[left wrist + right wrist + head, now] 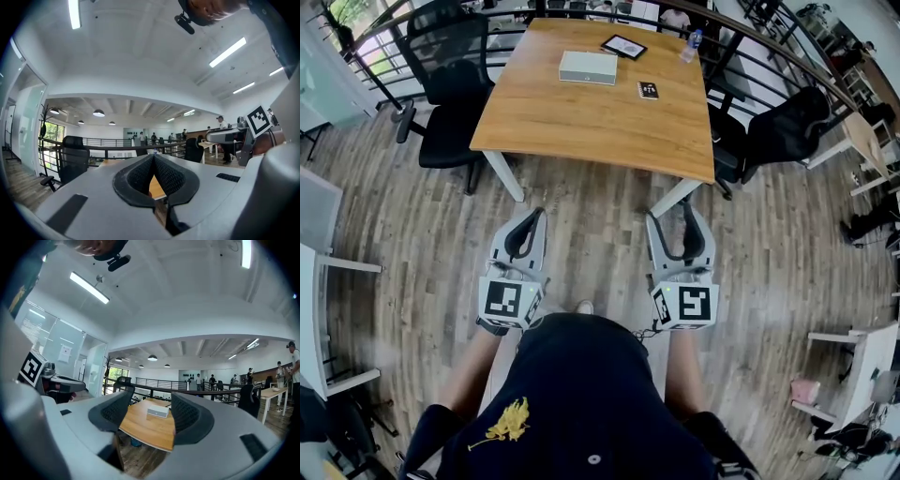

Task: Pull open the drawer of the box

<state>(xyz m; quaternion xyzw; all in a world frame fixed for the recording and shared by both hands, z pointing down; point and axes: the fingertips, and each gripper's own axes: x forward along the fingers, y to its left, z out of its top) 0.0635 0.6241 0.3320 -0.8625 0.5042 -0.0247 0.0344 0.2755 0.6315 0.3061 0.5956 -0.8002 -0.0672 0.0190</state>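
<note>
The box [588, 67] is sitting far back on the tabletop [600, 127], well apart from both tools. The left tool [528, 217] is holding its jaws together and the right tool [673, 214] is holding its jaws apart, both empty. The box is looking light and rigid, and is likely to slide on the smooth wood, so bracing its body while pulling the drawer seems wise. Chairs [448, 80] are flanking left and right, and the near edge is lying open.

Wooden table [600, 127], black chairs [445, 80], plank floor [412, 239], perhaps a window [48, 136].

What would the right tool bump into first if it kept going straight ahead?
Probably the white box on the wooden table: it shows between the open jaws of the right tool. Held lower, it could catch the table's near edge first; depth is unclear.
</note>
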